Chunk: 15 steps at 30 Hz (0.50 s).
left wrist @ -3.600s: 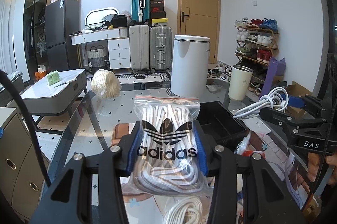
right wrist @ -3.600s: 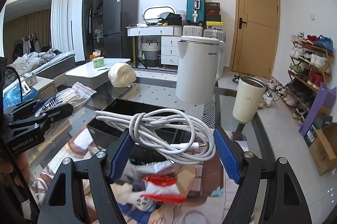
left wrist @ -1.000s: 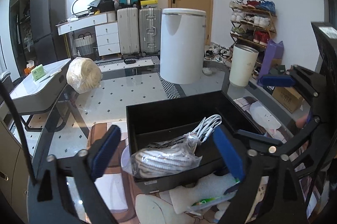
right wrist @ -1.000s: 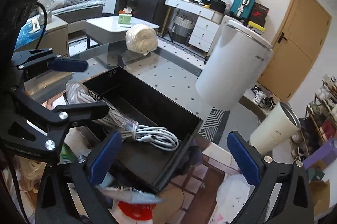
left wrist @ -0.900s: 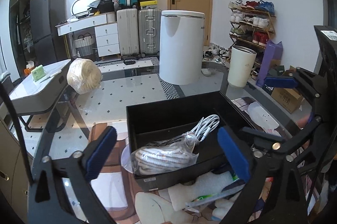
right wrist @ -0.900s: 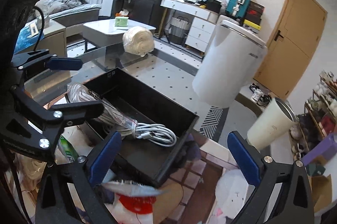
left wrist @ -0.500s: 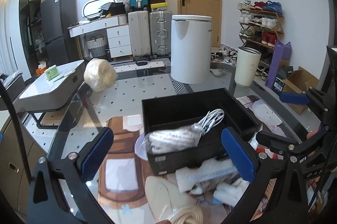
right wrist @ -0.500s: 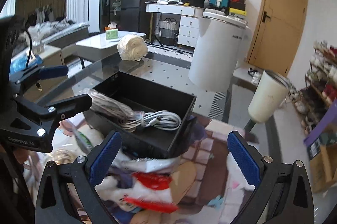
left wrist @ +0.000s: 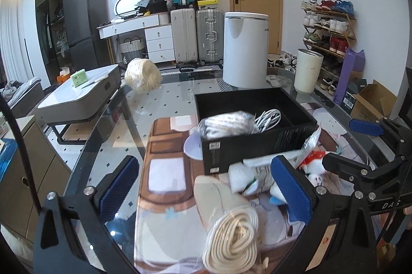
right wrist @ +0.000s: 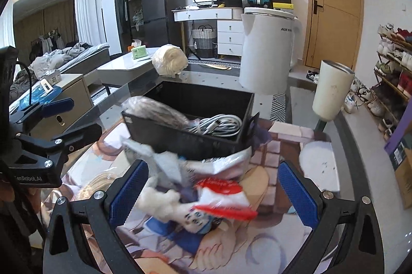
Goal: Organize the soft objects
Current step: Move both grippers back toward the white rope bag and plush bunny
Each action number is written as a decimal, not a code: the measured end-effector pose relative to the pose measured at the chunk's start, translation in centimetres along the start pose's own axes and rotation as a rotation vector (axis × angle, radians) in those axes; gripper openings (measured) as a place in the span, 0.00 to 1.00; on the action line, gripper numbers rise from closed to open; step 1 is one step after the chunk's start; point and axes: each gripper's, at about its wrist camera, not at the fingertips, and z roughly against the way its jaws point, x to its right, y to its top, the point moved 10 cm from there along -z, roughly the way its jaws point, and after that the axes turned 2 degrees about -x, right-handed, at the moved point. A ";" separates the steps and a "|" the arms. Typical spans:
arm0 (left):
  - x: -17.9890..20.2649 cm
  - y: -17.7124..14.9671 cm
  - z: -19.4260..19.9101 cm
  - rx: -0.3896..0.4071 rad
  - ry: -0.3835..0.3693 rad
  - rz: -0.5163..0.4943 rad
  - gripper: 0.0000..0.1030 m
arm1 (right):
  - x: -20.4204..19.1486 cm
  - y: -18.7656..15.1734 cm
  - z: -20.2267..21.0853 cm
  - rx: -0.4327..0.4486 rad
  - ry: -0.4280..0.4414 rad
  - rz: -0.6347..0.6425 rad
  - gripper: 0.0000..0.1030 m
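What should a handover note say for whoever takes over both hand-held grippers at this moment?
Left hand-held gripper: open, nothing held, above the coil of cream rope on the mat.
Right hand-held gripper: open, nothing held, above the red-and-white packet and the white plush toy.
Done: the bag of laces and the white cable lie in the black box on the glass table.
Left: the rope, the packet, the plush toy and the other soft pieces in front of the box are not yet put away. A pale bundle sits at the table's far edge.
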 end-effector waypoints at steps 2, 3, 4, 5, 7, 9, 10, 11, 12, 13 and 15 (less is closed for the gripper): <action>-0.1 -0.5 0.2 -0.005 0.002 0.004 1.00 | -0.4 -0.6 0.2 -0.002 0.008 -0.014 0.99; -0.2 -0.9 0.2 -0.010 0.002 0.007 1.00 | -0.5 -0.8 0.3 -0.005 0.011 -0.021 0.99; -0.3 -1.1 0.3 -0.014 0.003 0.008 1.00 | -0.6 -1.1 0.3 -0.007 0.012 -0.029 0.99; -0.4 -1.7 0.3 -0.020 0.005 0.010 1.00 | -0.7 -1.4 0.4 -0.007 0.011 -0.036 0.99; -0.5 -2.3 0.4 -0.029 0.002 0.009 1.00 | -0.8 -1.9 0.5 -0.008 0.014 -0.055 0.99; -0.8 -3.0 0.4 -0.038 -0.002 0.013 1.00 | -0.8 -2.4 0.4 -0.014 0.015 -0.067 0.99; -0.9 -3.2 0.5 -0.041 -0.004 0.017 1.00 | -0.8 -2.6 0.5 -0.014 0.014 -0.073 0.99; -1.0 -3.5 0.5 -0.044 -0.008 0.020 1.00 | -0.8 -2.8 0.5 -0.013 0.012 -0.076 0.99; -1.1 -3.8 0.5 -0.048 -0.008 0.023 1.00 | -0.8 -3.0 0.6 -0.012 0.011 -0.082 0.99; -1.3 -4.1 0.6 -0.051 -0.006 0.028 1.00 | -0.8 -3.2 0.6 -0.014 0.012 -0.083 0.99; -1.4 -4.6 0.5 -0.057 -0.007 0.030 1.00 | -0.8 -3.4 0.6 -0.015 0.010 -0.089 0.99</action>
